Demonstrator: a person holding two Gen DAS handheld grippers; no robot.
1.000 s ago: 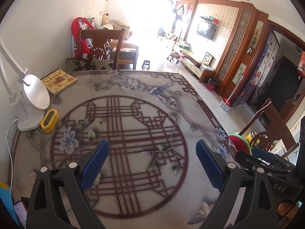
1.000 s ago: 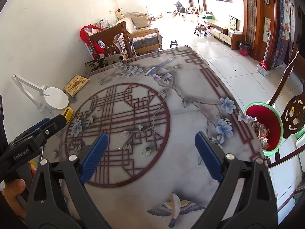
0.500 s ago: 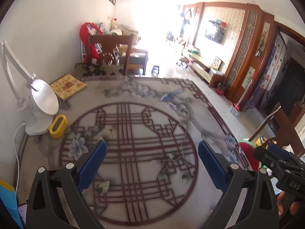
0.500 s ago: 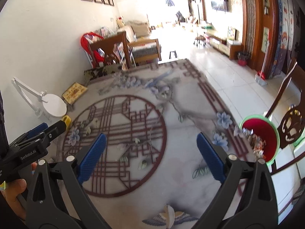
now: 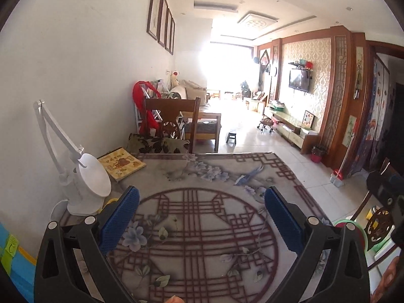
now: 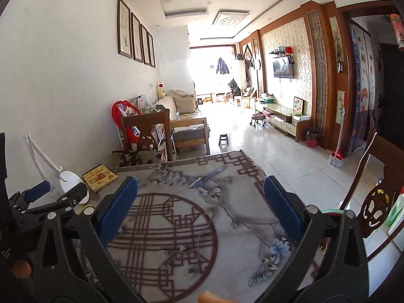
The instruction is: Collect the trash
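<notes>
Beneath us lay the flower-and-lattice patterned counter [image 5: 202,227]; our left gripper [image 5: 202,217] and right gripper [image 6: 200,207] held blue-padded fingers [image 6: 118,209] wide apart, empty, green-rimmed red bin [image 5: 353,227] at three o'clock.

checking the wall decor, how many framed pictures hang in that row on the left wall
4. They hang side by side high on the white left wall: nearest, second, third, farthest. Other frames on the wood-panelled right wall are not counted.
</notes>
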